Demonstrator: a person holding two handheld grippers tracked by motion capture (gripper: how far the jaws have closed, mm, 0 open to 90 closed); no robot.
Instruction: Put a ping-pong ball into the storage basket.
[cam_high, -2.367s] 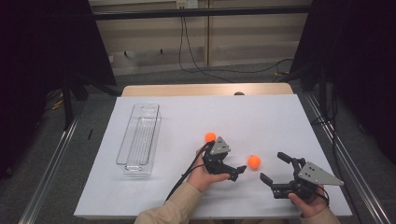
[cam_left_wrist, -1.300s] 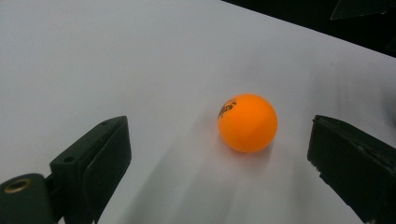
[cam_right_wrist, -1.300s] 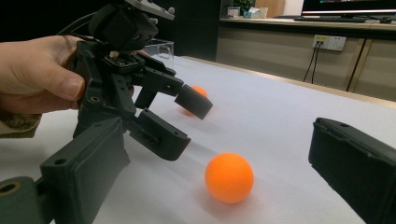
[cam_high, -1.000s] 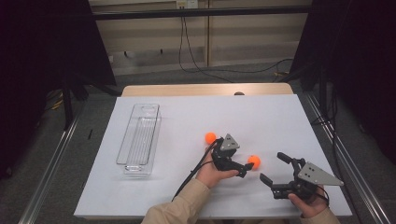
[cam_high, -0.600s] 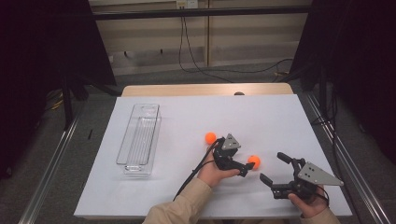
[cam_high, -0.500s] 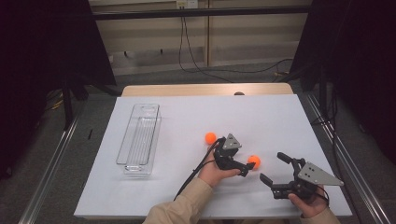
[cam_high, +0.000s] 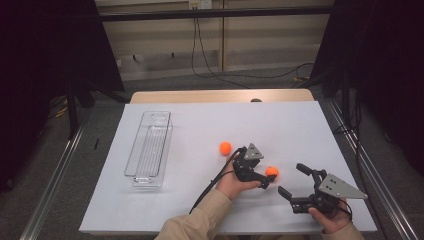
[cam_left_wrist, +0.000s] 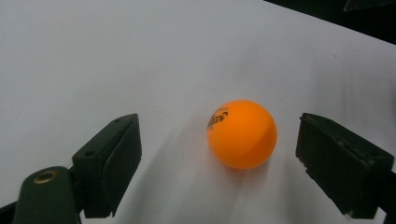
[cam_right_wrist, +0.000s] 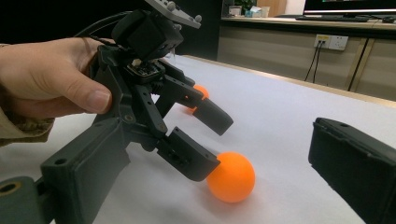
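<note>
Orange and glossy, the ping-pong ball (cam_left_wrist: 242, 134) sits on the white tabletop (cam_high: 300, 125) between the jaws of the left gripper (cam_high: 261, 178), which have just been closing around it; both pads stand clear of it, so nothing is held yet. It looks hollow, very light and stiff-shelled, smooth enough to squirt away or roll if pinched off-centre. The safest hold is straight across its widest girth, pads level and pressure gentle. A second orange ball (cam_high: 225, 147) lies near, toward the clear plastic tray (cam_high: 149, 145). The right gripper (cam_high: 296, 184) rests on the tabletop, jaws spread wide and empty.
</note>
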